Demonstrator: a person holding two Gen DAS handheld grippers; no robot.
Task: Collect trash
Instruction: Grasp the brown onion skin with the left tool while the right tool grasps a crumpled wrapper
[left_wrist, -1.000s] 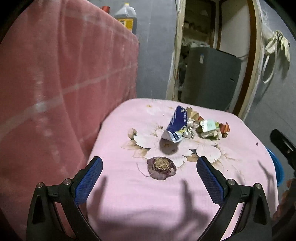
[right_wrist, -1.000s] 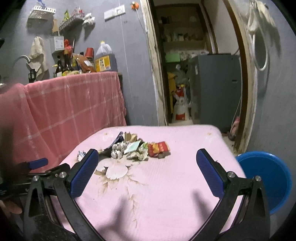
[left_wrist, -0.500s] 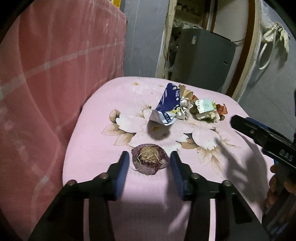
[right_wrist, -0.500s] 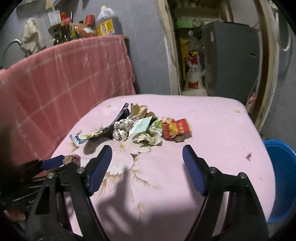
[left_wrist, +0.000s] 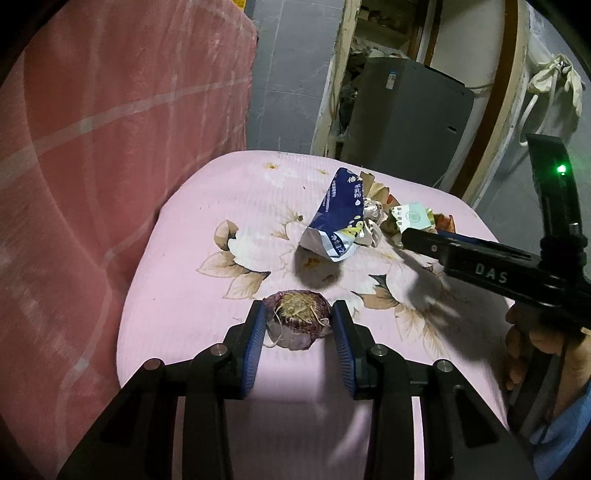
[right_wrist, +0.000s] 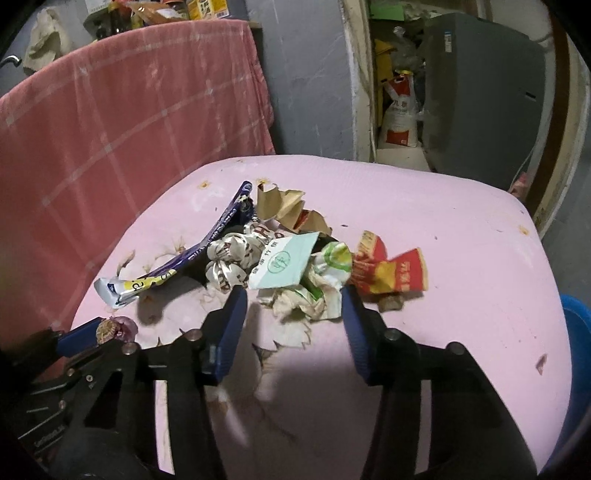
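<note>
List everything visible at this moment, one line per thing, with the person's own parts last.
Table cover: one, pink with a flower print, under all the trash.
Onion piece: one, purple, near edge, between the left gripper's fingers.
Blue packet: one, blue and white, left of the pile.
Crumpled wrappers: several, white and green, mid pile.
Pale green packet: one, atop the pile.
Red wrapper: one, red and yellow, right of the pile.
Brown paper: one, torn, behind the pile.
Blanket: one, pink checked, left.
Basin: one, blue, right, below the table.
Left gripper: closing around the onion piece.
Right gripper: closing around the wrappers.
Hand: one, holding the right gripper.
</note>
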